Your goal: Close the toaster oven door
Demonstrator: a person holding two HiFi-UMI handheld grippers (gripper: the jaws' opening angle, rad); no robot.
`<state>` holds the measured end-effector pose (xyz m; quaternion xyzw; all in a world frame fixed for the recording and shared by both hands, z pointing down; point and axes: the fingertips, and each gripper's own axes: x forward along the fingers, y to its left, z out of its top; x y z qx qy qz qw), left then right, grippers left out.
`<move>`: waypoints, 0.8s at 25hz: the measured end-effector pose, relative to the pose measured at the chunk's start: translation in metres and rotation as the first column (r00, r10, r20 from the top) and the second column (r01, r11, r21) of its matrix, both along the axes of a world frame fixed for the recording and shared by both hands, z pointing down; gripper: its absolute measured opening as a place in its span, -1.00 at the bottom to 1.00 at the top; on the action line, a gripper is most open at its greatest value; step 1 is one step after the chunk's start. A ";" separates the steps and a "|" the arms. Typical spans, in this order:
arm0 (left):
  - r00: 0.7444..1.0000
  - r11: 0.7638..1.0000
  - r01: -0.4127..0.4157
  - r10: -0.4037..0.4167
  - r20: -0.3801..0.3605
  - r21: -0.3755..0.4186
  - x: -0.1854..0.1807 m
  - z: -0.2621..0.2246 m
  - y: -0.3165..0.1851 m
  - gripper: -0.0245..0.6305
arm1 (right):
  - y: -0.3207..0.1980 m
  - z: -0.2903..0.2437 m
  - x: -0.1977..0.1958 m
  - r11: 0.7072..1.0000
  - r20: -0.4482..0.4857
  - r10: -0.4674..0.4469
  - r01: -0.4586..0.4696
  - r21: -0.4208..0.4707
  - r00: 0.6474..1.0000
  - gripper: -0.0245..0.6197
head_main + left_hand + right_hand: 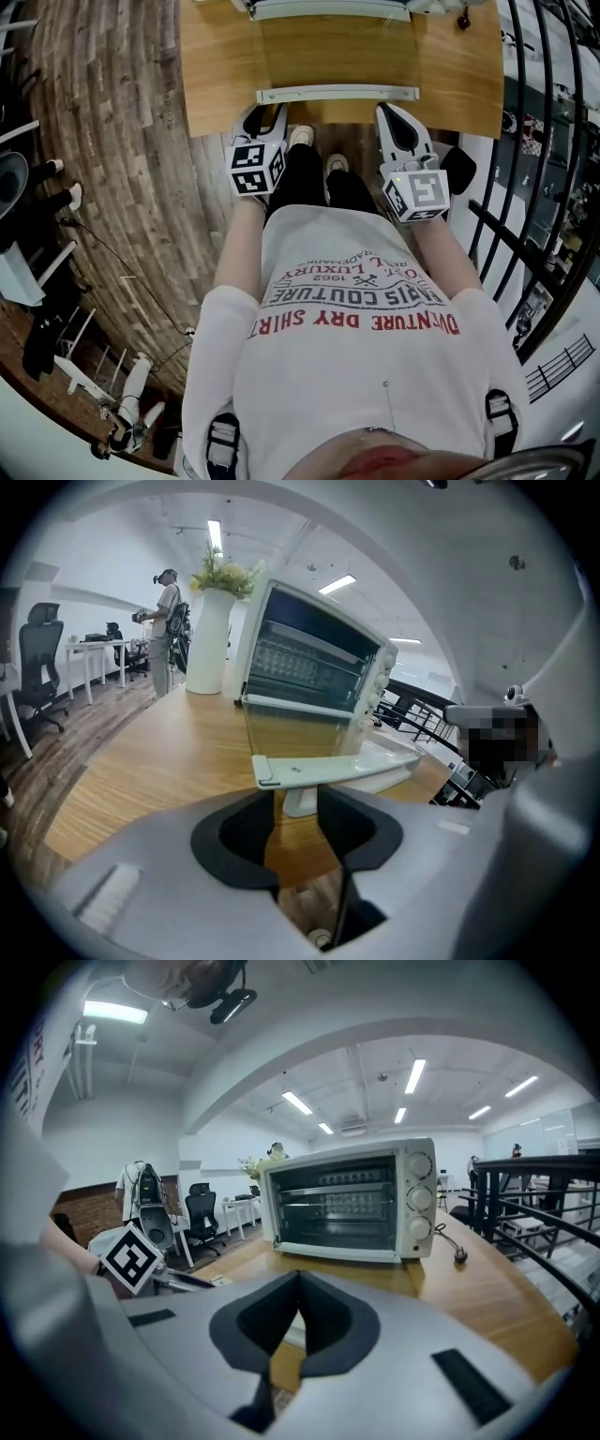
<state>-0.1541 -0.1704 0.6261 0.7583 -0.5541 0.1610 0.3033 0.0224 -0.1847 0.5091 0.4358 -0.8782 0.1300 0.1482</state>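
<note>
The white toaster oven [328, 7] stands at the far side of the wooden table [220, 75]. Its glass door [337, 52] lies open and flat, with the pale handle [337, 94] near the table's front edge. My left gripper [261, 127] hangs just below that edge at the handle's left end, my right gripper [401, 127] at its right end. In the left gripper view the handle [333, 769] sits right beyond the open left gripper [296, 803], untouched. The right gripper [298, 1283] has its tips together on nothing, facing the oven [347, 1199].
A black railing [544, 187] runs along the right side. A plug and cord [459, 1255] lie right of the oven. Behind the table stand a tall white vase with plants [211, 630], a person [167, 621] and an office chair [42, 667]. The wearer's feet [302, 136] are under the table edge.
</note>
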 end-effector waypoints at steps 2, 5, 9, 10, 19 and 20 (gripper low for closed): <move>1.000 1.000 -0.001 0.001 0.004 -0.006 0.000 0.002 -0.003 -0.49 | -0.001 0.003 0.001 1.000 -0.003 0.007 -0.007 -0.010 1.000 -0.91; 1.000 1.000 0.003 -0.003 0.006 -0.012 -0.001 0.005 -0.005 -0.55 | -0.002 0.005 0.001 1.000 -0.006 0.009 -0.009 -0.017 1.000 -0.91; 1.000 1.000 0.001 0.000 0.012 -0.024 0.000 0.005 -0.006 -0.63 | -0.004 0.002 -0.001 1.000 -0.012 0.003 -0.003 -0.012 1.000 -0.91; 1.000 1.000 0.001 -0.001 0.011 -0.026 -0.001 0.005 -0.006 -0.63 | -0.005 0.001 -0.002 1.000 -0.012 0.001 -0.001 -0.011 1.000 -0.91; 0.999 1.000 0.001 0.000 0.041 -0.022 -0.004 -0.008 -0.006 -0.66 | -0.011 -0.010 -0.008 1.000 -0.010 -0.028 0.028 0.009 1.000 -0.91; 0.999 1.000 0.004 -0.004 0.039 -0.022 -0.004 -0.011 -0.006 -0.66 | -0.011 -0.012 -0.008 0.999 -0.009 -0.032 0.032 0.013 0.999 -0.91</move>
